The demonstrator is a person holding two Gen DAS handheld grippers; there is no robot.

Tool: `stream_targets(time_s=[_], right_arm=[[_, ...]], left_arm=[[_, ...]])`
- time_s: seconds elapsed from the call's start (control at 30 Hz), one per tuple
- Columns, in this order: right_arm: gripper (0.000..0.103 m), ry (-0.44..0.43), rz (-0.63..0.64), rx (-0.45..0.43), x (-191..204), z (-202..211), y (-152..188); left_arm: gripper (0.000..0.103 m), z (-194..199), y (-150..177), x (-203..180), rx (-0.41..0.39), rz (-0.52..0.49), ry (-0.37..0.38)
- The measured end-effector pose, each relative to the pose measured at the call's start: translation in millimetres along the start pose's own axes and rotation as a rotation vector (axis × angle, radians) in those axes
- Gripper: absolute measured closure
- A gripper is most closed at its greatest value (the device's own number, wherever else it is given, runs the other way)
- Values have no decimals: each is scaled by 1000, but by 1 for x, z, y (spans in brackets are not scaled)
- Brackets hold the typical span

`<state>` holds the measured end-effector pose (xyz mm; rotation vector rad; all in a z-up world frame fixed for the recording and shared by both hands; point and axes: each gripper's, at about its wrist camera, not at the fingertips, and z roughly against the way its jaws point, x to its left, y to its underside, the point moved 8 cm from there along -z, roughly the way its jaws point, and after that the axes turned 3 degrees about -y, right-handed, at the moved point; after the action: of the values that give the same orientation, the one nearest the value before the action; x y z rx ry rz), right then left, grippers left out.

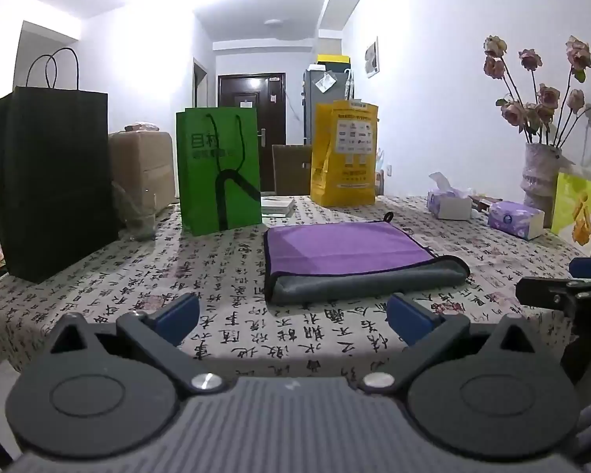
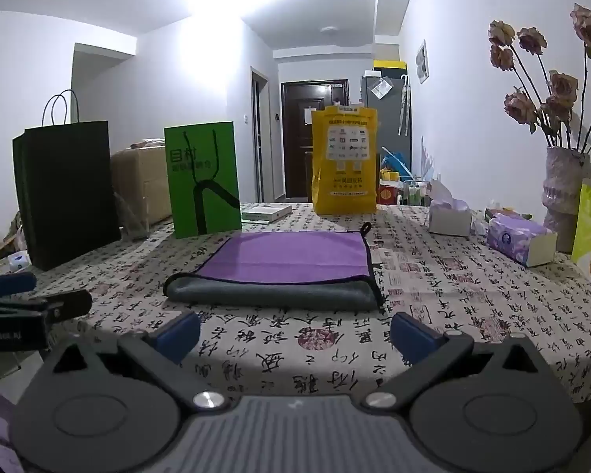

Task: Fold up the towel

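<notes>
A purple towel (image 1: 342, 248) with a grey underside lies folded on the patterned tablecloth (image 1: 224, 276), its grey fold edge toward me. It also shows in the right wrist view (image 2: 287, 256). My left gripper (image 1: 293, 319) is open and empty, near the table's front edge, short of the towel. My right gripper (image 2: 295, 335) is open and empty, also short of the towel. The right gripper shows at the right edge of the left wrist view (image 1: 563, 291), and the left gripper shows at the left edge of the right wrist view (image 2: 31, 303).
A black paper bag (image 1: 55, 181), a green bag (image 1: 220, 165) and a yellow bag (image 1: 344, 153) stand along the table's far side. Tissue boxes (image 1: 514, 218), a vase of flowers (image 1: 539, 173) and a yellow-green bag (image 1: 581, 216) stand at the right. A cardboard box (image 1: 142, 169) stands behind.
</notes>
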<state>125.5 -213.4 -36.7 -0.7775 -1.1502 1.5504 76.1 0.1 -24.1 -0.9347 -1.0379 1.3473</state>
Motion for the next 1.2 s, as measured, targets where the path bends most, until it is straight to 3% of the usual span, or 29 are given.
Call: stream_targets(time_s=[1.2], right_arm=[[0, 1, -39, -4, -4, 0, -1]], left_arm=[[0, 0, 0, 1, 7, 2, 3]])
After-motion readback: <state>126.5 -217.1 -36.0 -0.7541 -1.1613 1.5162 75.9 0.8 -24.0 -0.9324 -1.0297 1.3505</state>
